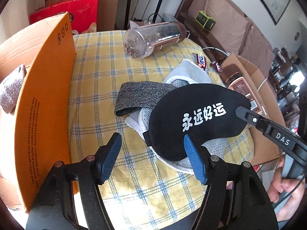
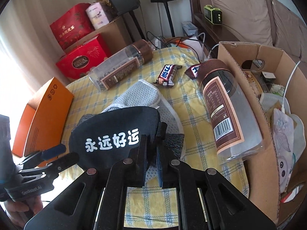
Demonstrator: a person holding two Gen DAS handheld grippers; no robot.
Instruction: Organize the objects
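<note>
- The right gripper (image 2: 151, 154) is clamped on one end of the black fabric eye mask with white lettering (image 2: 115, 132), holding it over the yellow checked cloth (image 2: 153, 197).
- The left gripper (image 1: 151, 153) stands parted and empty at the mask's other side, likely ready to take it.
- Beyond the mask, the orange cardboard box (image 1: 48, 99) waits open, a probable destination.

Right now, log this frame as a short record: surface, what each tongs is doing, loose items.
surface: yellow checked cloth
left tongs: open, nothing between pads
right tongs: shut on black eye mask
under mask: white mesh pad, grey band
loose: two lying jars, snack bars
boxes: orange box, brown carton
</note>
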